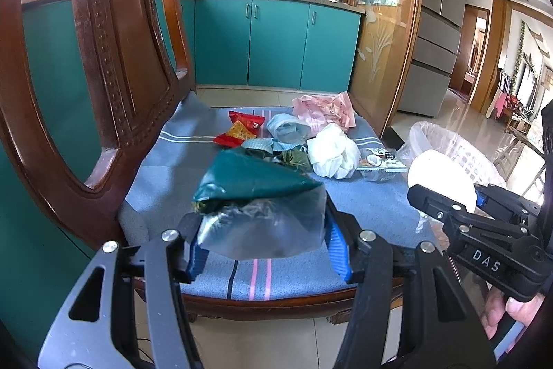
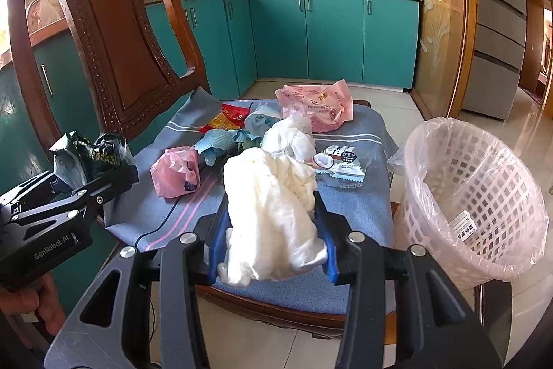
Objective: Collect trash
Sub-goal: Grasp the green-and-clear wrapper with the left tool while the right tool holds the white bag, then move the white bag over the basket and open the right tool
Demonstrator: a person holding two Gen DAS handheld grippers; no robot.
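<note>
Holding a green wrapper in the left gripper and white bag in the right gripper, both clamped part-open; bin nearly empty, most litter remains on the chair seat

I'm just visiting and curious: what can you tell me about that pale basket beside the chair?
The wastebasket is pale pink plastic with lattice walls of square holes, lined with a thin clear bag folded over its rim. It appears tilted, mouth toward the camera, in the fisheye view. It sits on the tiled floor right beside the chair seat. Inside lies one small wrapper with a white label. Neither gripper touches it.
</note>
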